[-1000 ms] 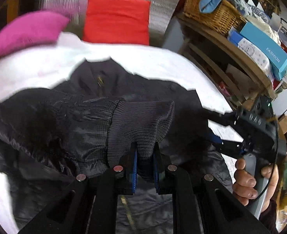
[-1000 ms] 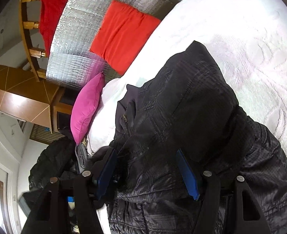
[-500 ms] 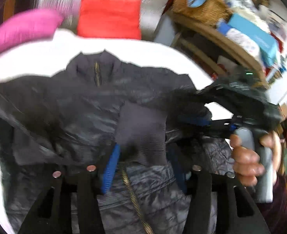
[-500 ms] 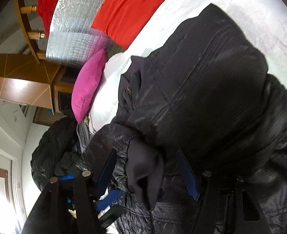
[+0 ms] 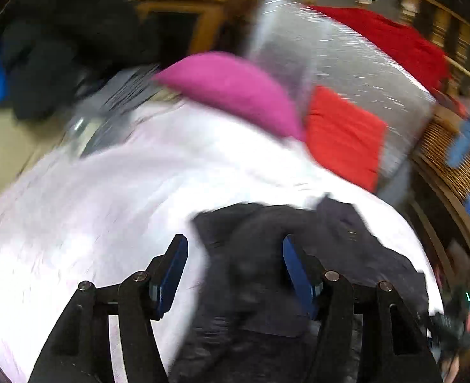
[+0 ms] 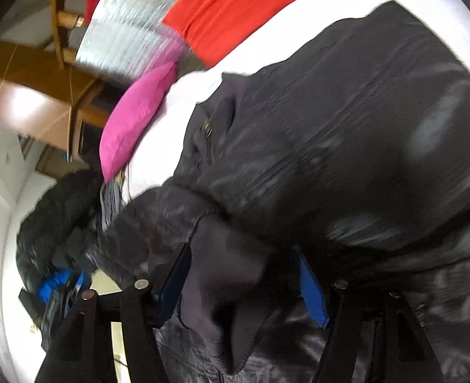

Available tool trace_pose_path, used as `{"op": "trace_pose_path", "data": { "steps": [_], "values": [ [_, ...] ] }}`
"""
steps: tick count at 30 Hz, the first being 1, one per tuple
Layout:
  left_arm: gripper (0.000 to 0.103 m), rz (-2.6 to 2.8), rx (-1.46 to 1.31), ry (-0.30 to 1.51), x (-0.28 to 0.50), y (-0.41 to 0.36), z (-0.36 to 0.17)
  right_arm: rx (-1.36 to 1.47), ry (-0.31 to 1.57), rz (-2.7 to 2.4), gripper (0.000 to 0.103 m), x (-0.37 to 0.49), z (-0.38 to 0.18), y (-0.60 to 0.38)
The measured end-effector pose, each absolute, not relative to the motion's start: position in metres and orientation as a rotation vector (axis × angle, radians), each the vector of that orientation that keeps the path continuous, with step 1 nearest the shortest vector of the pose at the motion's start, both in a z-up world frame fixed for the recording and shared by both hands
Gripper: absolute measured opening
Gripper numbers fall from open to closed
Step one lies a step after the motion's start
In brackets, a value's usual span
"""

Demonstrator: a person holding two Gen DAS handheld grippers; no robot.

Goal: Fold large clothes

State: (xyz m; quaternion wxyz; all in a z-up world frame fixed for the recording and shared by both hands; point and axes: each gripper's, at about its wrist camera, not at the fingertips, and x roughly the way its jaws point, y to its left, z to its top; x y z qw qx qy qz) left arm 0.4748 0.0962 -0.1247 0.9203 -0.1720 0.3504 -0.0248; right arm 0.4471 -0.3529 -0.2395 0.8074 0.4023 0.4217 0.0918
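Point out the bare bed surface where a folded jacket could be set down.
Bare white bedspread lies left of the black jacket, below the pink pillow; a strip also shows beyond the jacket's far edge near the red cushion. The jacket crowds the middle. Both grippers are open over it.

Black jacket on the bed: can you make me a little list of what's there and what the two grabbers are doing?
garment: black jacket, lying on the bed
sleeve cuff: ribbed cuff lies across the jacket's front, between the right gripper's open fingers
surface: white bedspread
left gripper: left gripper open, holding nothing, over the jacket's edge
right gripper: right gripper open, fingers either side of the cuff
cushions: pink cushion and red cushion at the head of the bed
image quality: left view is blurred
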Motion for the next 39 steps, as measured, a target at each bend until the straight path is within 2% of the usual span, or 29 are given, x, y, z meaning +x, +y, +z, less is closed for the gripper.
{"op": "trace_pose_path", "data": {
  "steps": [1,2,3,4,5,6,9,17,26,32,37,39],
  "values": [
    [0.063,-0.028,-0.367,0.744,0.478,0.102,-0.130,0.837,0.908,0.209,0.064,0.448,-0.238,-0.347],
    [0.063,0.001,-0.379,0.782,0.482,0.107,-0.137,0.817,0.911,0.216,0.056,0.448,-0.237,-0.343],
    [0.063,0.008,-0.388,0.813,0.485,0.108,-0.144,0.780,0.912,0.210,0.036,0.448,-0.235,-0.337],
    [0.063,0.012,-0.391,0.844,0.488,0.108,-0.150,0.746,0.915,0.201,0.029,0.448,-0.233,-0.333],
    [0.063,0.024,-0.387,0.866,0.490,0.108,-0.154,0.717,0.915,0.195,0.026,0.447,-0.232,-0.329],
    [0.063,0.027,-0.386,0.877,0.492,0.107,-0.157,0.687,0.903,0.180,0.018,0.445,-0.230,-0.327],
    [0.063,0.027,-0.373,0.890,0.493,0.101,-0.162,0.648,0.843,0.135,0.010,0.438,-0.217,-0.330],
    [0.063,0.005,-0.313,0.874,0.491,0.089,-0.162,0.601,0.576,-0.165,0.009,0.402,-0.170,-0.396],
    [0.063,-0.112,-0.040,0.954,0.496,0.011,-0.187,0.657,0.640,-0.242,0.009,0.429,-0.207,-0.443],
    [0.066,-0.093,0.090,0.950,0.495,-0.010,-0.198,0.672,0.689,-0.217,0.009,0.449,-0.228,-0.454],
    [0.067,-0.096,0.046,0.953,0.498,-0.002,-0.194,0.826,0.749,-0.178,0.015,0.449,-0.237,-0.470],
    [0.068,-0.085,0.019,0.940,0.498,0.003,-0.189,0.875,0.744,-0.163,0.028,0.442,-0.233,-0.475]
  ]
}}
